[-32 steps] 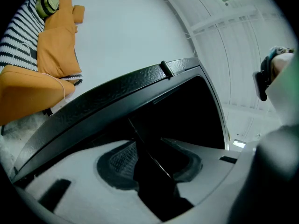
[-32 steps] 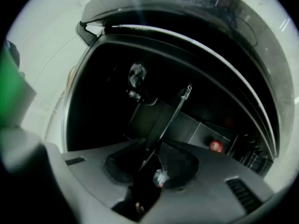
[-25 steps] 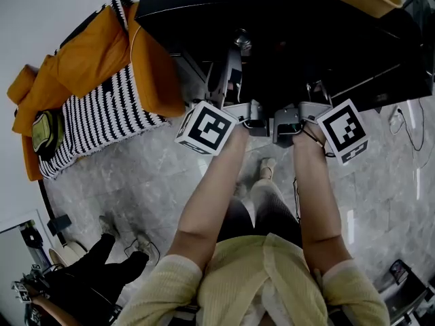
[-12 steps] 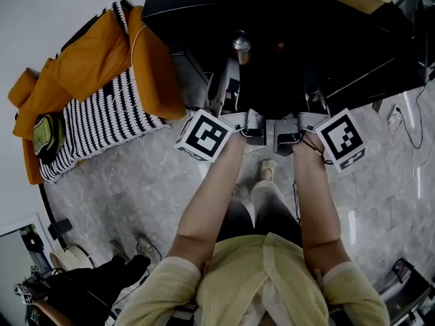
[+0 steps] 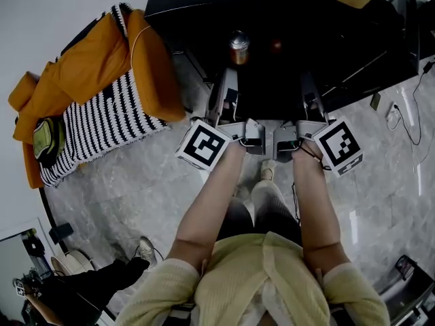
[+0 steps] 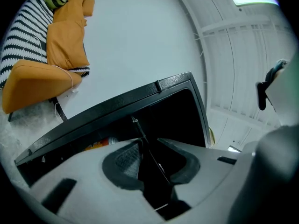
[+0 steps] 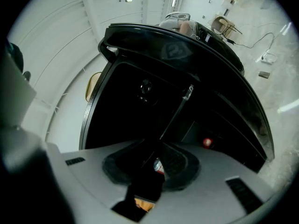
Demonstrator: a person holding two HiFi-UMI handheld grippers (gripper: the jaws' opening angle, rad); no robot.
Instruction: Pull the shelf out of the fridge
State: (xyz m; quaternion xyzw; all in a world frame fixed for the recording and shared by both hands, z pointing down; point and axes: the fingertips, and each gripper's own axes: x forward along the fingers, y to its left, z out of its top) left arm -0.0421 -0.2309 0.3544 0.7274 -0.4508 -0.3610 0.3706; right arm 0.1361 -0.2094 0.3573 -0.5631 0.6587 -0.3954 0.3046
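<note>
Grey marble floor [image 5: 136,182] fills the head view, with an orange couch [image 5: 88,60] at the left. The dark shelf [image 5: 272,80] juts from the black fridge [image 5: 204,5] and carries a can [image 5: 238,47]. The left gripper [image 5: 228,90] and the right gripper [image 5: 309,90] reach to its near edge.

In the left gripper view, the jaws have just been closing around the shelf's thin edge, with dark gaps still beside it.

In the right gripper view, the jaws are clamped on the shelf's edge.
</note>
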